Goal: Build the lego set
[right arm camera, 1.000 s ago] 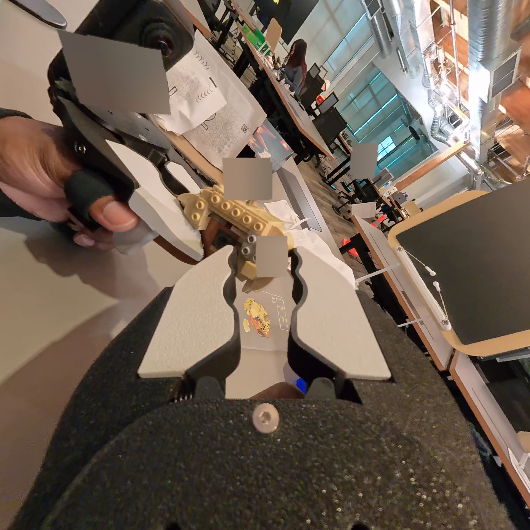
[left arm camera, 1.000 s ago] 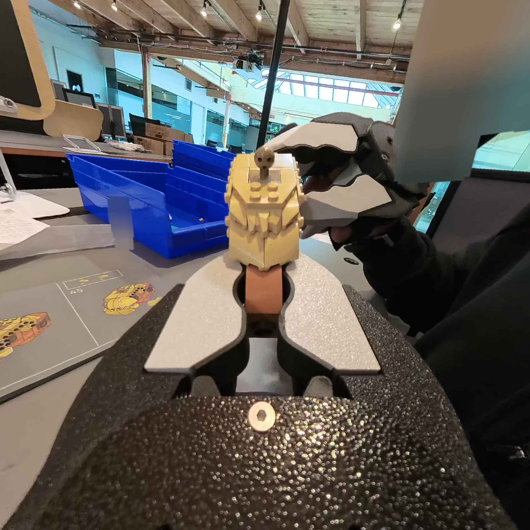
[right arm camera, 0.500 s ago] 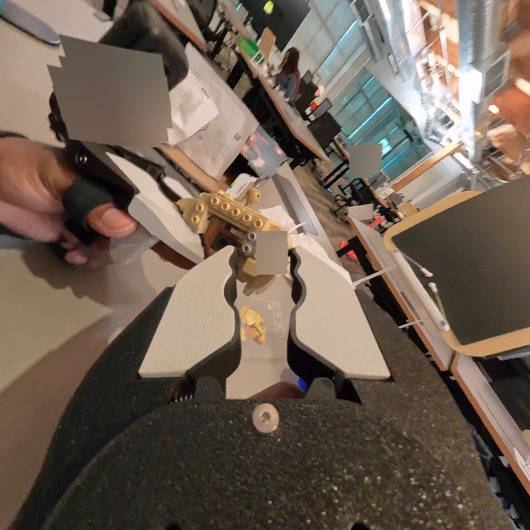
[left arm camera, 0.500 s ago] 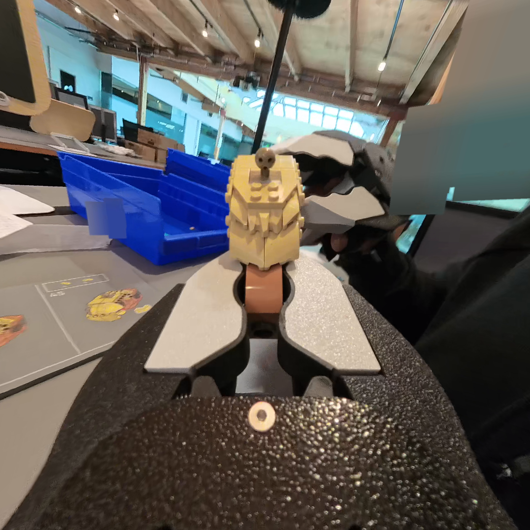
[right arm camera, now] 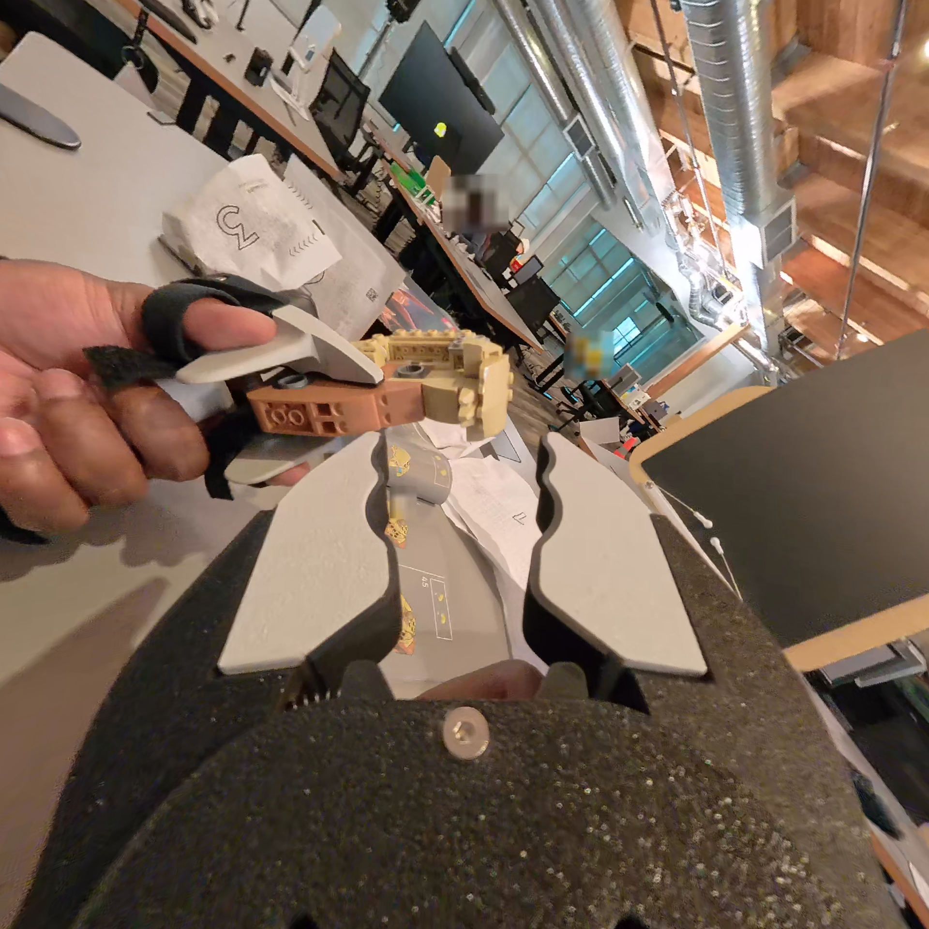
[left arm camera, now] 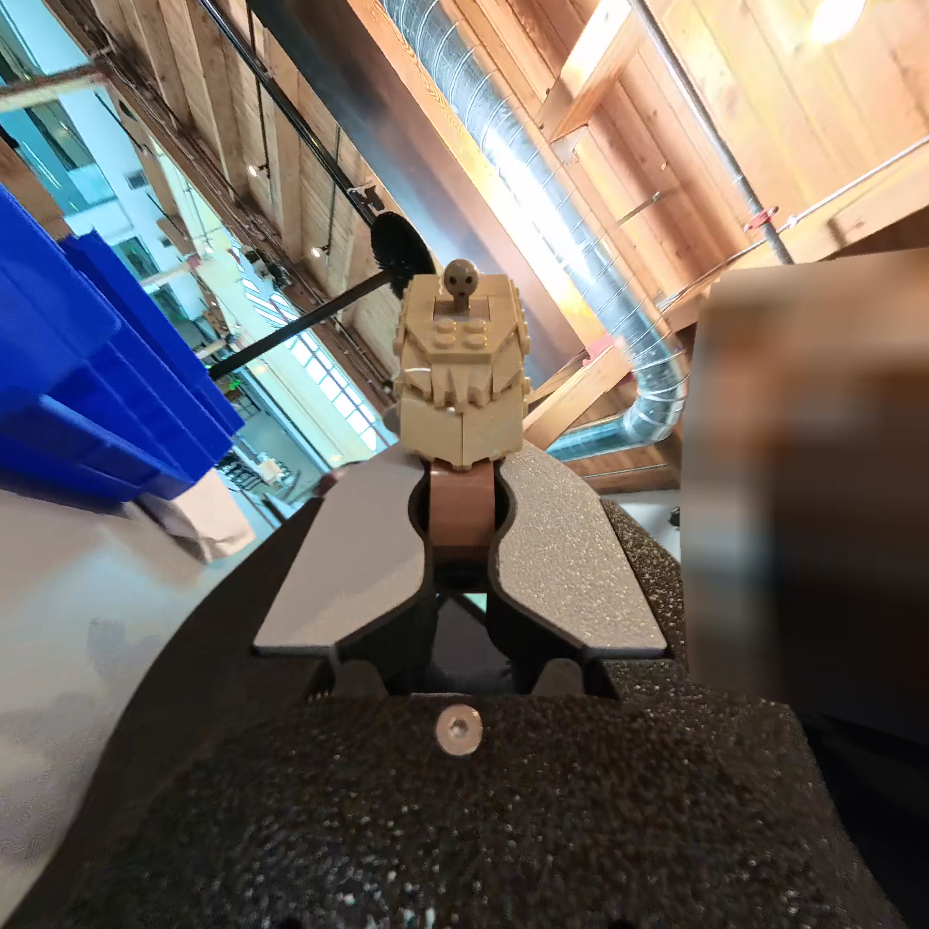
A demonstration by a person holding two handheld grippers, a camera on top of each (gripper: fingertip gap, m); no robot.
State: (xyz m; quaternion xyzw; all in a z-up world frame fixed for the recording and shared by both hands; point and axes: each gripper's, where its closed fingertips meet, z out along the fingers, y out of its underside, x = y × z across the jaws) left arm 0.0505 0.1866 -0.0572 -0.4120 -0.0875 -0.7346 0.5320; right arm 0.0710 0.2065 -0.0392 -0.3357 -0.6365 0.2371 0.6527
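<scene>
The right hand-held gripper has spread its jaws wide and come off the tan and brown brick model. The left hand-held gripper has tilted the model up toward the ceiling, and the right one has left its view.

Bright daylit room, edges perhaps motion-blurred, wide-angle warped.

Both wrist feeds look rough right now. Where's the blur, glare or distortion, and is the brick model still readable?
Left wrist view: blue bins and table smeared by motion, bright glare along the ceiling duct, yet the tan brick model in the left gripper stays sharp. Right wrist view: wide-angle bending at the edges, model tip slightly soft, instruction booklet readable between the open right gripper.
</scene>
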